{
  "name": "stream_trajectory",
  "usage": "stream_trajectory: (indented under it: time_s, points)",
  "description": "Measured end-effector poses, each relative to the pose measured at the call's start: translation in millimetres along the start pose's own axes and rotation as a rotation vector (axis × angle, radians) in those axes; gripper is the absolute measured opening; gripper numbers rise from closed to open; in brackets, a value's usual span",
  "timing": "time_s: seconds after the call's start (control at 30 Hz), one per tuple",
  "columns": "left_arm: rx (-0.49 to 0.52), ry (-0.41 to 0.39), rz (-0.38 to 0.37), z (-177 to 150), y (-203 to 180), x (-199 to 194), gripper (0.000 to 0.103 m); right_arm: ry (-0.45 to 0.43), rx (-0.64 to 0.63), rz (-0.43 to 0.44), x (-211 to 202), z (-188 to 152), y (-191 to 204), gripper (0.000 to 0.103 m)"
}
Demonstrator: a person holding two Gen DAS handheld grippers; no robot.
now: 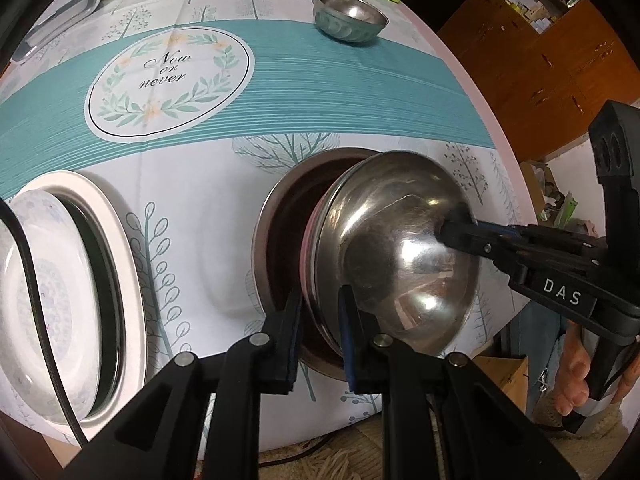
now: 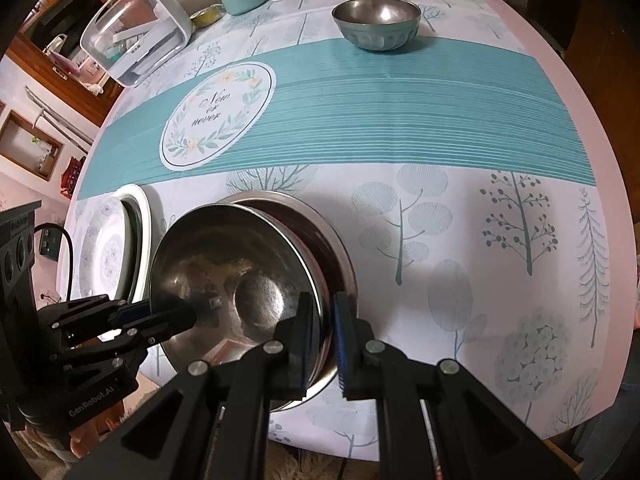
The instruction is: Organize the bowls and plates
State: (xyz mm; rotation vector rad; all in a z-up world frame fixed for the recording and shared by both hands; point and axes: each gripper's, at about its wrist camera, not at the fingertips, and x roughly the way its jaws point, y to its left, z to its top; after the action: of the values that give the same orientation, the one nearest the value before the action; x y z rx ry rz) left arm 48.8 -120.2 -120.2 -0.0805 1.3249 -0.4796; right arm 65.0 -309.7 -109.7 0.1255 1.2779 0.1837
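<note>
The shiny round steel bowl (image 2: 240,280) sat over a wide brown-lined steel dish (image 1: 280,240) on the tree-printed tablecloth (image 2: 460,240). The right gripper (image 2: 322,328) pinched its rim. The left gripper (image 1: 320,320) straddled the opposite rim; whether its pads pressed, I cannot tell.

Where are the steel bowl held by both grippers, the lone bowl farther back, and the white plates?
Held steel bowl (image 2: 224,276): right wrist view, on its inner wall.
Lone bowl (image 2: 376,36): right wrist view, on its outer side.
White plates (image 1: 116,232): left wrist view, on the lower plate's rim.
</note>
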Motion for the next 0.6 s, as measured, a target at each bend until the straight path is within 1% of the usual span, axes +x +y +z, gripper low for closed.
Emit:
stream_trajectory:
  time_s: [0.03, 0.1, 0.17, 0.2, 0.23, 0.3, 0.6]
  points:
    - [0.003, -0.01, 0.002, 0.2, -0.6, -1.4, 0.028, -0.009, -0.006, -0.015, -0.9, 0.0, 0.6, 0.011]
    - [0.009, -0.029, 0.003, 0.3, -2.1, -5.9, 0.034, -0.035, -0.016, -0.049, -4.4, 0.0, 1.5, 0.013]
    - [0.02, -0.051, 0.024, 0.3, -2.9, -10.0, 0.046, -0.049, -0.023, -0.057, -7.0, -0.1, 0.7, 0.016]
    - [0.025, -0.066, 0.039, 0.4, -3.1, -12.0, 0.057, -0.052, -0.025, -0.058, -7.6, -0.2, 0.5, 0.017]
    - [0.028, -0.076, 0.049, -0.3, -2.9, -13.7, 0.061, -0.052, -0.027, -0.058, -7.8, -0.1, 0.3, 0.017]
    - [0.037, -0.089, 0.065, -0.6, -3.8, -16.1, 0.061, -0.05, -0.03, -0.056, -7.7, -1.0, 0.4, 0.017]
    - [0.042, -0.095, 0.081, -3.6, -4.2, -17.4, 0.062, -0.053, -0.047, -0.041, -5.8, -8.4, -0.4, 0.017]
